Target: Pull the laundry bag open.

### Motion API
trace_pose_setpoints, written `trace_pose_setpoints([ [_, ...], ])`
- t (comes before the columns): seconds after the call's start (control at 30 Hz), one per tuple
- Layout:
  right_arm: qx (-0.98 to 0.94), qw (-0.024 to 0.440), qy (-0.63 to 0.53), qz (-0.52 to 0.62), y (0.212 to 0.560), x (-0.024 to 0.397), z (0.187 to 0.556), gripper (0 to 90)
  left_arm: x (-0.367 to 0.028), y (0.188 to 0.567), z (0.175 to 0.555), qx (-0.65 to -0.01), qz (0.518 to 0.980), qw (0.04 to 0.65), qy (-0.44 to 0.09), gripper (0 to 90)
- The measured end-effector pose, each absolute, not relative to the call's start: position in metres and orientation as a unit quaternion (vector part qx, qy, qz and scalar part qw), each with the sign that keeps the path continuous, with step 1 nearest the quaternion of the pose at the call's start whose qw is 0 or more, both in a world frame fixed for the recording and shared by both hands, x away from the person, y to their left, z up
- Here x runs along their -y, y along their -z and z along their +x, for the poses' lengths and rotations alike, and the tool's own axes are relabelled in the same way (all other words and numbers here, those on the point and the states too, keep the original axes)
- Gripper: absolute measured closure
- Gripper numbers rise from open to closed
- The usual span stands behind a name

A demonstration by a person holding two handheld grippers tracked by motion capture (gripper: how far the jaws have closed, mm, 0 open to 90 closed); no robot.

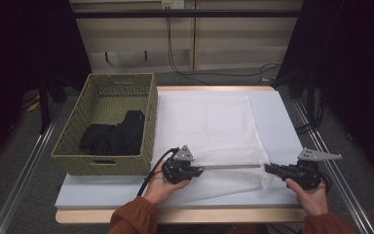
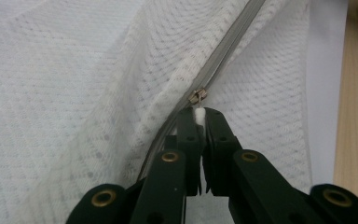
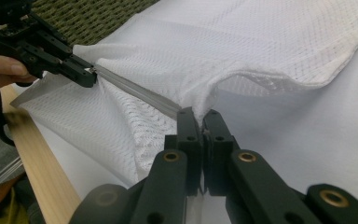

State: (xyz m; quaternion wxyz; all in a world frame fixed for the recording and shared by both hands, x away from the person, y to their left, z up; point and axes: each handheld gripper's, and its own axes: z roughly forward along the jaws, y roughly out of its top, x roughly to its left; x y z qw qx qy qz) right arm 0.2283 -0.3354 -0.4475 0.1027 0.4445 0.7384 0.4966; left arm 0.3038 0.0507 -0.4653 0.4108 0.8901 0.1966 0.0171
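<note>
Tabletop (image 1: 282, 122): white-covered surface with a wooden front edge, carrying everything listed.

Mesh bag (image 1: 209, 122): white netting, lying flat mid-tabletop, its near edge lifted and pulled taut between the two grippers, probably so the zipper runs straight.

Wicker basket (image 1: 78, 141): at the left, just beside the bag, holding dark clothing (image 1: 114, 136); clear of the zipper line, no obstruction.

Right gripper (image 1: 269, 168): jaws closed on the bag's right corner at the zipper end, anchoring it.

Left gripper (image 1: 200, 170): jaws clamped narrow on the zipper pull.

Zipper (image 1: 231, 166): grey strip, stretched level between grippers.

Zipper pull (image 2: 198, 113): white tab pinched at the slider.
</note>
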Motion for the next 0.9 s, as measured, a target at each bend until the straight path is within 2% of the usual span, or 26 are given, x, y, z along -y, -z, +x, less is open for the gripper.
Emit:
trace_pose_setpoints([
  [0.9, -0.734, 0.109, -0.498, 0.449, 0.447, 0.337, 0.228, 87.3, -0.073, 0.465, 0.3, -0.206, 0.885, 0.416, -0.022, 86.3],
])
